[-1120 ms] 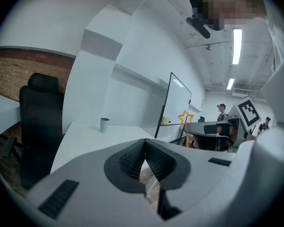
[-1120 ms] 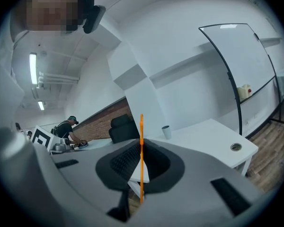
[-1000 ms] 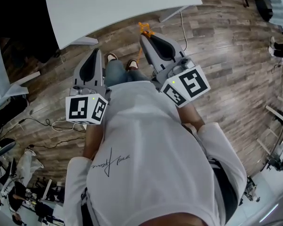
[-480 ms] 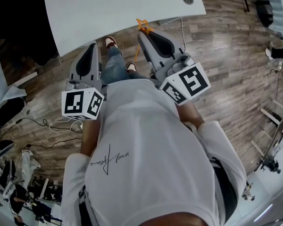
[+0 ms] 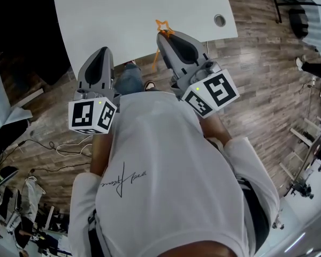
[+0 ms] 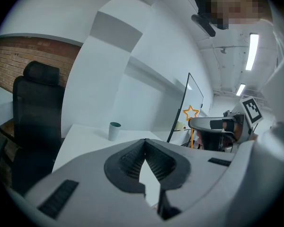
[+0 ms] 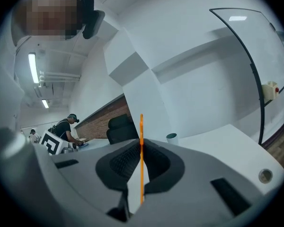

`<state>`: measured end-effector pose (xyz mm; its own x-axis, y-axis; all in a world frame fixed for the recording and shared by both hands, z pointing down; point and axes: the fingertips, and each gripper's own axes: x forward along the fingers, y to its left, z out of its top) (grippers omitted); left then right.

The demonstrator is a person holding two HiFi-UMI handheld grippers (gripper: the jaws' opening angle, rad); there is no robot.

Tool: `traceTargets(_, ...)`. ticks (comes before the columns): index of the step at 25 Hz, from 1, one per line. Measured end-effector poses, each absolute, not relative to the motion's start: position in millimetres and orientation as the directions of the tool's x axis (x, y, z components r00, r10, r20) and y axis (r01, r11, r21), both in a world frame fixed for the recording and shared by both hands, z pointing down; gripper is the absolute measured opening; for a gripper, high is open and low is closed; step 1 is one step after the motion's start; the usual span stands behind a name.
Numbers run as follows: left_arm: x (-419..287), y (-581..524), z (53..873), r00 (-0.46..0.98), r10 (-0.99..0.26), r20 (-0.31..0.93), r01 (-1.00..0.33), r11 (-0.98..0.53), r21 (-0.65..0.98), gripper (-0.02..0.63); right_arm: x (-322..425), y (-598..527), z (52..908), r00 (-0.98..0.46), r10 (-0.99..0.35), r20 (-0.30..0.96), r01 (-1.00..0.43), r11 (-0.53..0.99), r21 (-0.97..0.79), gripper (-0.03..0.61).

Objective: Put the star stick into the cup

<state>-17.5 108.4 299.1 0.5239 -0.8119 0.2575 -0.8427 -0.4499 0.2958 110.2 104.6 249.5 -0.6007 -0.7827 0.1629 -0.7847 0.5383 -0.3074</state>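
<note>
The star stick is a thin orange stick topped with an outlined orange star (image 5: 161, 25). My right gripper (image 5: 163, 35) is shut on the stick (image 7: 141, 164), which stands upright between the jaws with the star above the tips. My left gripper (image 5: 100, 52) is shut with nothing in it; its jaws meet at the tips (image 6: 145, 143). A small pale cup with a teal rim (image 6: 114, 130) stands on the white table (image 5: 123, 9), far ahead of both grippers. The same cup (image 7: 171, 137) shows in the right gripper view. The head view does not show it.
A black office chair (image 6: 35, 108) stands at the table's left side. The tabletop has a round cable grommet (image 5: 220, 20) near its right corner. Cables lie on the wooden floor (image 5: 59, 143) at left. Another person (image 7: 66, 126) works at a far desk.
The table has come closer in the head view. Both grippers now reach over its near edge, and the star lies over the tabletop instead of the floor.
</note>
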Motion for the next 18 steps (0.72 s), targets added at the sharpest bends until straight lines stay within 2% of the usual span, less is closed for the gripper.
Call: traceTargets(18, -70.9, 7.1, 301.7, 0.537, -0.812, 0.228, -0.827, -0.454, 0.330, 0.009, 47.3, -1.7, 234.1, -0.631, -0.753, 0.186, -0.771, 0.583, -0.255, 0.020)
